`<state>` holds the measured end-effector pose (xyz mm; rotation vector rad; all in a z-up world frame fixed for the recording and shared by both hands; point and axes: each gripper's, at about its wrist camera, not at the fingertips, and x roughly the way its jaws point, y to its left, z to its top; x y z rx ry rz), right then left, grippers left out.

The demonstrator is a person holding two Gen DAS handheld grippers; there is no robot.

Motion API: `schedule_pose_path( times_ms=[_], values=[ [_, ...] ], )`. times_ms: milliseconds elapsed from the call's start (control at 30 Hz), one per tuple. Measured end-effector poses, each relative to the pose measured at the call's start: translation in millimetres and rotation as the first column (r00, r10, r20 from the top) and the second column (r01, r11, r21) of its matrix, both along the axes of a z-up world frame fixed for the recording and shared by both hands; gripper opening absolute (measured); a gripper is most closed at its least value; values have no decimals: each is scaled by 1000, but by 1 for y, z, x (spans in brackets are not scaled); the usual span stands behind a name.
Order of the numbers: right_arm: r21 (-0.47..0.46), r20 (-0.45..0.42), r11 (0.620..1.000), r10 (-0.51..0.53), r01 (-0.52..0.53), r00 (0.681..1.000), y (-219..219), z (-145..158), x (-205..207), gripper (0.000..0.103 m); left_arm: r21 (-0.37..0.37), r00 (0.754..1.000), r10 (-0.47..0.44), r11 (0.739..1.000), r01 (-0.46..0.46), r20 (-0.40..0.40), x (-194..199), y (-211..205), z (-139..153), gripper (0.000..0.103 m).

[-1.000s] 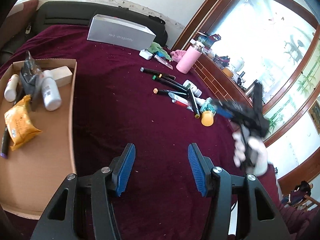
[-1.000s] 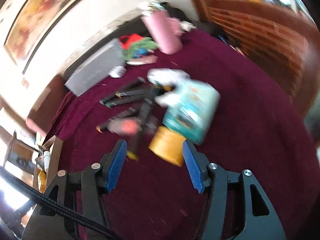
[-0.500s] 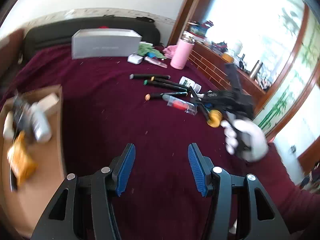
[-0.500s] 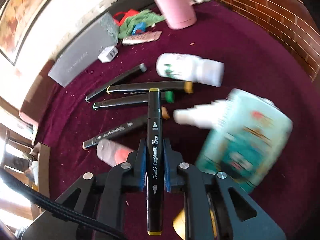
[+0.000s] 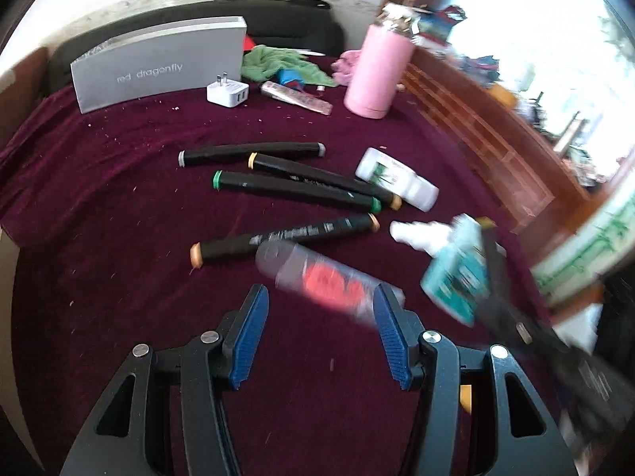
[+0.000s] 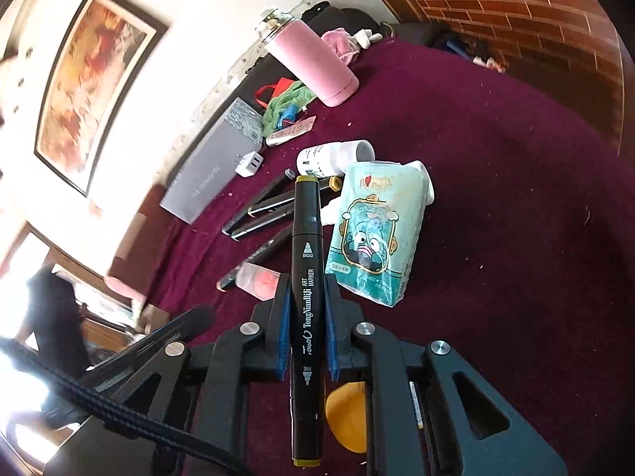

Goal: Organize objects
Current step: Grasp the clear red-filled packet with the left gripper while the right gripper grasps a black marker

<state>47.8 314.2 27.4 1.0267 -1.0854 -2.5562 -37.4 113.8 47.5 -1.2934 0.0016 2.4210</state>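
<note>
The right claw (image 6: 305, 319) clamps a black art marker (image 6: 306, 277) lengthwise.

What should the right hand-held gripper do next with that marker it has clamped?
Probably lift it clear. The right hand-held gripper is shut on the black marker, which points over the other markers and beside the tissue pack on the maroon cloth, so rising first avoids knocking them.

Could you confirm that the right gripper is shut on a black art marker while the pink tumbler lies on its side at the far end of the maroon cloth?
Not quite: the pink tumbler stands upright, as the left wrist view shows. The rest holds: the right gripper is shut on the black art marker, and the tumbler is at the far end of the maroon cloth.
</note>
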Motion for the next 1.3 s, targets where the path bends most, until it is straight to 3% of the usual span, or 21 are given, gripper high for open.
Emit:
schedule_pose_path(
  times_ms=[67,133,200,267,433,567,700,800,833,867,900,933,1133,1233,1300],
  values=[
    [-18,-7,1000,10,-10,1000,0,1,0,12,-44,999,22,999,-23,-25,-9,14,-8,48],
    [-35,-9,999,20,-20,1000,-1,0,-1,12,-141,998,29,989,-37,-59,-13,31,-17,51],
    [-54,-13,998,23,-24,1000,1,0,2,12,-273,994,-19,962,-10,-105,-8,45,-28,53],
    [-67,-10,997,25,-26,1000,1,-1,3,13,-319,988,-72,947,25,-137,0,46,-30,53],
    [-65,0,997,38,-37,999,-1,-3,3,13,-340,988,-154,930,136,-26,16,8,-24,52],
    [-41,18,998,57,-56,998,-8,-5,-1,13,-266,986,-163,949,169,43,24,-22,-25,52],
    [18,33,998,63,-64,997,-17,-5,-3,13,-263,991,-134,957,126,-15,33,-20,-27,56],
    [83,44,995,48,-51,998,-22,-4,-4,13,-373,960,-198,921,114,-196,49,1,-30,59],
    [101,47,994,48,-52,998,-24,-4,-4,13,-395,956,-208,912,113,-209,53,4,-30,55],
    [124,51,991,46,-52,998,-27,-4,-5,13,-393,956,-216,911,125,-197,48,3,-30,50],
    [136,53,989,45,-52,998,-28,-4,-5,13,-324,964,-230,929,178,-130,47,0,-28,25],
    [148,56,988,46,-54,997,-30,-5,-6,13,-270,970,-227,942,197,-86,49,-6,-26,23],
    [234,109,969,49,-73,993,-41,-10,-14,13,-119,977,-207,973,199,-57,74,-52,-11,23],
    [293,131,952,56,-92,990,-51,-11,-17,24,-47,984,-150,988,146,-96,96,-94,8,23],
    [372,141,923,50,-99,989,-62,-7,-18,25,-16,986,-118,993,117,-120,108,-116,17,23]
  ],
)
